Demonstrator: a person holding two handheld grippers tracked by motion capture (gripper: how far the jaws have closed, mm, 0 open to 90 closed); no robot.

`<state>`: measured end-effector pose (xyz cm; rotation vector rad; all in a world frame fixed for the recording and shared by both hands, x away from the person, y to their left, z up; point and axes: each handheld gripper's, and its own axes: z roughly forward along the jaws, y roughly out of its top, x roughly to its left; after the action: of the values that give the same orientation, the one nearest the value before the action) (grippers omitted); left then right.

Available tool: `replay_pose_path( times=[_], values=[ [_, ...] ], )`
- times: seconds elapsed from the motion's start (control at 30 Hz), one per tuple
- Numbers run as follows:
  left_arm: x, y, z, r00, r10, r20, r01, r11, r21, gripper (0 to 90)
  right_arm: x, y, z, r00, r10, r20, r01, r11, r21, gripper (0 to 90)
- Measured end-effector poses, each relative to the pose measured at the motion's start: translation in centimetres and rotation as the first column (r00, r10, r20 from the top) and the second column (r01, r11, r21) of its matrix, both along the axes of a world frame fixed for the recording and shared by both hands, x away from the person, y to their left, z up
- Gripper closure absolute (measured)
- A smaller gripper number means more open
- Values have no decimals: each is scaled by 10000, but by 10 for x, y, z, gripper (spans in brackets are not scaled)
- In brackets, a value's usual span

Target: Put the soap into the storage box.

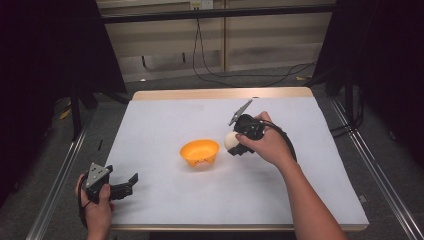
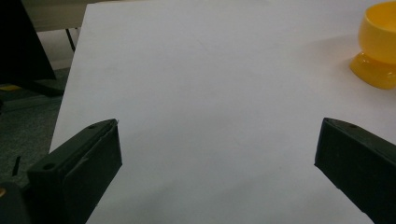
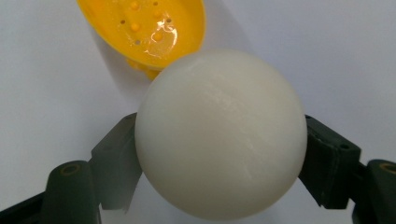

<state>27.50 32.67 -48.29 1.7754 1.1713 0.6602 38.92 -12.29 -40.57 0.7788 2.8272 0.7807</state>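
Right gripper view: right gripper (image 3: 219,154) clamps white ball (image 3: 219,135) beside yellow bowl (image 3: 144,28) | left gripper (image 2: 219,163) wide open, empty

Overall light: the white table top (image 1: 165,200) is evenly lit from above; the surroundings are dark.
Glare: bright highlights inside the yellow bowl (image 3: 149,28), beyond the white ball (image 3: 219,135).
Shadows: soft, faint.
Sharpness: the high view is slightly soft; the black jaws blur at close range.
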Motion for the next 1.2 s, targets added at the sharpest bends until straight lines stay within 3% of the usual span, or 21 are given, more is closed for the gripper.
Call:
replay_pose_path(
  times=[0.73,1.2],
  values=[
    [0,0,0,10000,-10,-25,10,10000,71,4,4,28,6,9994,334,41,-334,9994,69,242],
    [0,0,0,10000,-9,-27,9,10000,96,4,5,54,5,9984,551,-161,-550,9984,101,242]
  ],
)
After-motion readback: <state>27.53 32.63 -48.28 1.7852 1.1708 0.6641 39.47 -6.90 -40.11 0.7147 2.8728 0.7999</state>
